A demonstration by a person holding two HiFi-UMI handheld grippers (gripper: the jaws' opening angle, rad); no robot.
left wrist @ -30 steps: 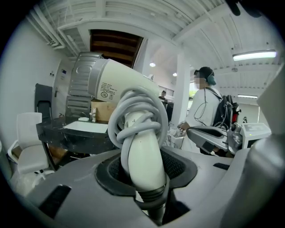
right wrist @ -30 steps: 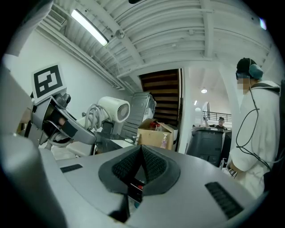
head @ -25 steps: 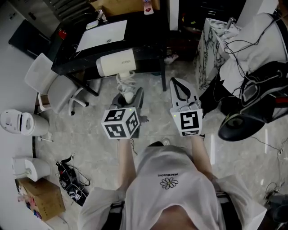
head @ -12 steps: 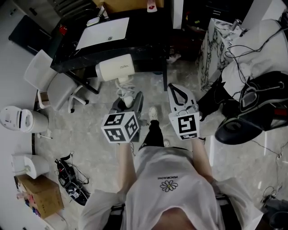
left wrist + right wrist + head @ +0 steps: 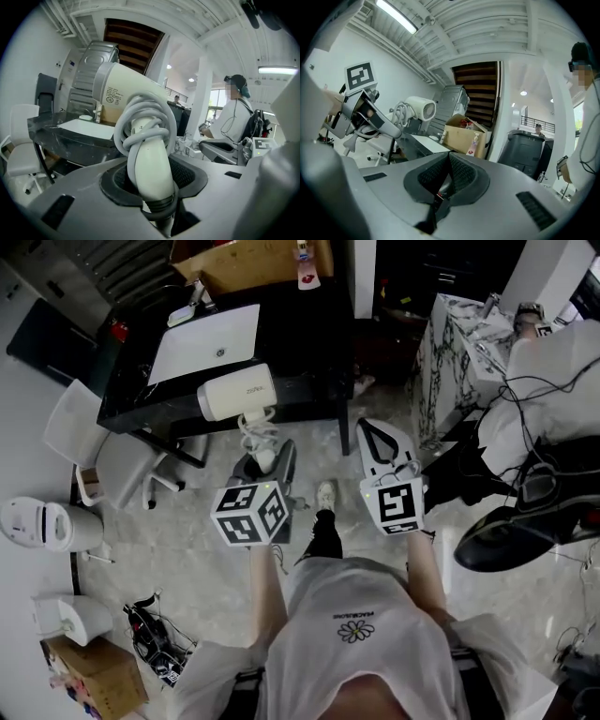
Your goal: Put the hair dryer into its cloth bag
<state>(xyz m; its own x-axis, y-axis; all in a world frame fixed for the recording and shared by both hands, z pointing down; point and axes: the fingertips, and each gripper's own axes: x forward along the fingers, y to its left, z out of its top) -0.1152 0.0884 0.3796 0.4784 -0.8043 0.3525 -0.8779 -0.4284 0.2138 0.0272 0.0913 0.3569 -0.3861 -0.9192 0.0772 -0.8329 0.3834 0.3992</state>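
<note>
The white hair dryer (image 5: 236, 393) has its cord coiled round the handle (image 5: 147, 154). My left gripper (image 5: 266, 452) is shut on that handle and holds the dryer upright in the air, just in front of the black desk (image 5: 300, 334). In the left gripper view the dryer's body (image 5: 123, 89) fills the middle above the left gripper (image 5: 152, 187). My right gripper (image 5: 374, 430) is beside it at the same height, shut, with nothing between the right gripper's (image 5: 448, 174) pads. A flat white piece (image 5: 208, 341) lies on the desk; I cannot tell whether it is the cloth bag.
A cardboard box (image 5: 248, 261) stands at the desk's back. A white chair (image 5: 94, 432) is left of the desk, with white appliances (image 5: 47, 521) and cables (image 5: 155, 648) on the floor. A marble-patterned cabinet (image 5: 459, 352) and a black chair (image 5: 525, 521) are to the right. A person (image 5: 236, 117) sits farther off.
Both grippers, with the dryer still in the left one, have moved forward toward the black desk. The person holding them has stepped forward, one foot now showing between the grippers.
</note>
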